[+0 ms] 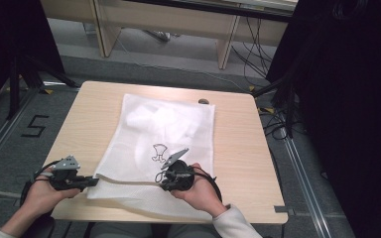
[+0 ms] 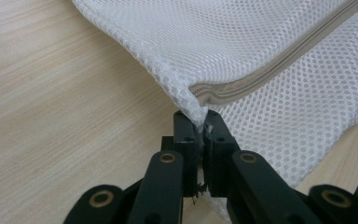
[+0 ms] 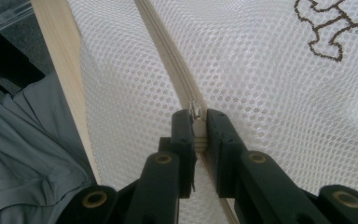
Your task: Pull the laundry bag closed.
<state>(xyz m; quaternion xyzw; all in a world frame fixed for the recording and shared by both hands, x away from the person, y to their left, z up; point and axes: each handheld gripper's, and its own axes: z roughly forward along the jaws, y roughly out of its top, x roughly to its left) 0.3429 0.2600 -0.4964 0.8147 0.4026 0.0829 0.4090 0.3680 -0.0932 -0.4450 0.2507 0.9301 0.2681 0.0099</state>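
Zipper work looks barely begun: your white mesh laundry bag with a small brown outline print lies flat on the pale wooden worktop, its near edge toward you. Your left hand-held gripper pinches the bag's near left corner, right where the beige zipper ends. Your right hand-held gripper is pressed together on the small metal zipper pull, with zipper track visible on both sides of it; whether you're opening or closing, I cannot tell

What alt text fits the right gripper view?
The right gripper, jaws shut, pinches the metal zipper pull of a white mesh laundry bag on a wooden table. The beige zipper runs away up the frame.
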